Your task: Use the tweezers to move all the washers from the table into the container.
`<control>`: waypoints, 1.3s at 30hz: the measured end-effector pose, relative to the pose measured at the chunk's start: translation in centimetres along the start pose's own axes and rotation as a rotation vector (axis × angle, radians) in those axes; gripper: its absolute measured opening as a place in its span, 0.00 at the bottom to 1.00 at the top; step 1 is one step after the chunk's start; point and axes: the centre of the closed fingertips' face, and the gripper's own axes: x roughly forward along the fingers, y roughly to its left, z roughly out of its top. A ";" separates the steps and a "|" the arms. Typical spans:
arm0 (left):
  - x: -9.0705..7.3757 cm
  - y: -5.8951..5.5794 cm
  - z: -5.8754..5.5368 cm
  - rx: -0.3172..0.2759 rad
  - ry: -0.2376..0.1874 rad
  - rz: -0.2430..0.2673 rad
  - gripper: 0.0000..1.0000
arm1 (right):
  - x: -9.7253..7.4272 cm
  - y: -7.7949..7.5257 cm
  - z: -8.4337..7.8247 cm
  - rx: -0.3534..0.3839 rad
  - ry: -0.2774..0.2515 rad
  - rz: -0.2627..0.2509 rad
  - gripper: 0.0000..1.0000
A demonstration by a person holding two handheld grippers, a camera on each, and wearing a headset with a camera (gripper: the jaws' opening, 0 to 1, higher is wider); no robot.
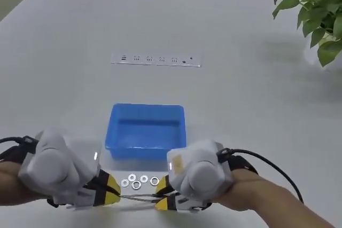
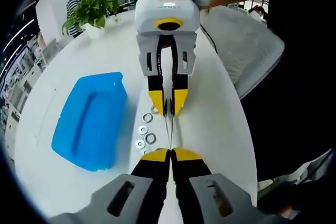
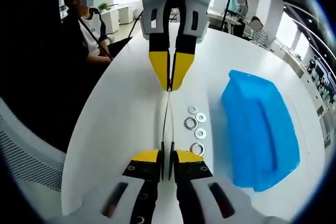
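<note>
I see the tweezers [image 3: 168, 124] as a thin, shiny metal thing made of two skinny arms that lie close side by side. In the right gripper view the two arms bow a little apart in the middle and come together at the far end. I cannot tell which end is the pointy one. The left gripper [image 1: 109, 190] pinches one end and the right gripper [image 1: 163, 193] pinches the other, and both pairs of yellow fingers are squeezed in tight on the metal. The tweezers stretch straight from one gripper to the other, so from my head view the long way runs from left to right, low over the white table [image 1: 240, 105] near my edge. I cannot tell if they touch the table. Five little silver washers [image 1: 136, 185] lie in a bunch on the table just past the tweezers. Past the washers sits the blue container [image 1: 147, 111], and its long side runs the same way as the tweezers. Farther back lies a white power strip [image 1: 156, 59], and a green plant [image 1: 315, 9] stands at the far right.
</note>
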 end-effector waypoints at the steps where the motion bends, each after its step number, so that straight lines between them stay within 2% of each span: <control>1: -0.1 0.0 0.1 0.002 -0.002 0.000 0.06 | 0.0 0.0 0.0 0.001 0.000 -0.002 0.11; 11: -1.2 0.3 2.2 0.034 -0.032 0.012 0.06 | -0.6 -0.1 0.2 0.007 -0.007 -0.030 0.10; 21: -2.8 0.4 4.7 0.074 -0.058 0.020 0.06 | -1.4 -0.4 1.3 0.030 -0.055 -0.058 0.10; 29: -3.5 0.3 6.2 0.096 -0.105 0.028 0.06 | -1.3 -0.5 2.1 0.035 -0.083 -0.071 0.10; 39: -3.5 0.1 7.1 0.109 -0.131 0.028 0.06 | -1.0 -0.5 2.5 0.036 -0.101 -0.079 0.10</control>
